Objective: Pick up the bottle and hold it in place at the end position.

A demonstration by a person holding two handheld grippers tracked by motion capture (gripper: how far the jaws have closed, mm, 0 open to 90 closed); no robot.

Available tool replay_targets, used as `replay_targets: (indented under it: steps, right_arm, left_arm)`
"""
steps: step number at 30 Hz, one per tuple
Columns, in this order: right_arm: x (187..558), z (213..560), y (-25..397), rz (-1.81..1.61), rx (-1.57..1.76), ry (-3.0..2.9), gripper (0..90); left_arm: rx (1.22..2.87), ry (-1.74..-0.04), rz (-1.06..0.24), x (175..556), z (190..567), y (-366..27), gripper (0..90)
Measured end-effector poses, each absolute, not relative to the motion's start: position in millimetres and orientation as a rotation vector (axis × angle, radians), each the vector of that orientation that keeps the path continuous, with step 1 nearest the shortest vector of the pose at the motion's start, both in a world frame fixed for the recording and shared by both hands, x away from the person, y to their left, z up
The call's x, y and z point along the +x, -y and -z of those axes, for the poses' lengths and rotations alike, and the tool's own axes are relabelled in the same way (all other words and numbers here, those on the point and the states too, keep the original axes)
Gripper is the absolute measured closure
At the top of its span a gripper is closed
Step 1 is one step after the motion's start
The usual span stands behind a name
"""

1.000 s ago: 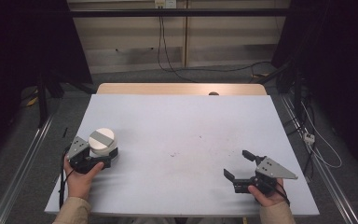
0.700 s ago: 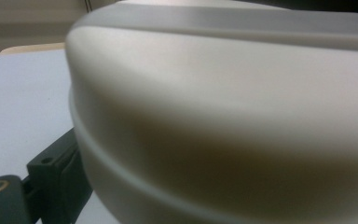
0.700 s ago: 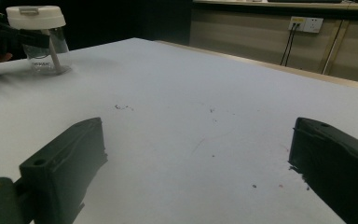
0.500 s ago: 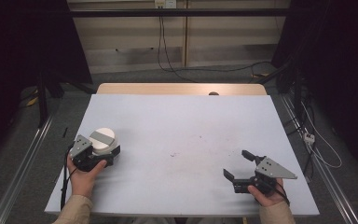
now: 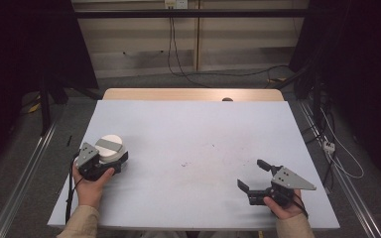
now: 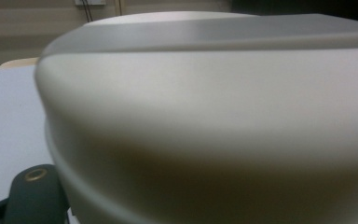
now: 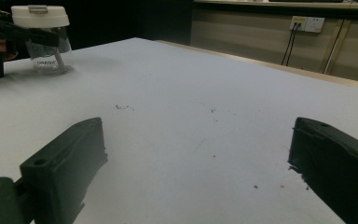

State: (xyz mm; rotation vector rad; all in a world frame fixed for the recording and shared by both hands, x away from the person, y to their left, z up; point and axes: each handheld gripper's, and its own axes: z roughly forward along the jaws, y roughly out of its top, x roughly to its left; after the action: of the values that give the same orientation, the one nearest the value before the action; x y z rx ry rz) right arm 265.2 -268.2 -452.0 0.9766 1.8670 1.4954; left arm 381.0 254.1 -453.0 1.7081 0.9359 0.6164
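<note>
Table: light grey-blue top, bare wooden strip along the far edge, a few small dark specks near the middle. Jar: clear body with a white lid carrying a grey band across the top, sits at the near left of the table, upright, base on the surface as seen in the right gripper view. Left gripper: at the near left, held in the person's left hand, jaws closed around the jar just under the lid; in the left gripper view the lid sits right against the camera, blurred, with one jaw at the bottom left corner. Right gripper: near right of the table, held in the right hand, jaws spread wide with nothing between them, just bare tabletop in the gap, pointing left towards the middle of the table; well apart from the jar. Small print on the jar body is too small to read.
</note>
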Motion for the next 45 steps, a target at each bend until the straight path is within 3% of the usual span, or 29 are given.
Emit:
replay_targets:
  steps: [20, 45]
  right_arm:
    - [267, 452, 266, -1.497, 0.976, -1.867, 3.4]
    - [270, 452, 265, -1.498, 0.974, -1.868, 3.9]
  left_arm:
    - [1.625, -0.920, -0.638, 377, 440, -255, 18.2]
    - [1.681, -0.836, -0.593, 390, 428, -217, 18.3]
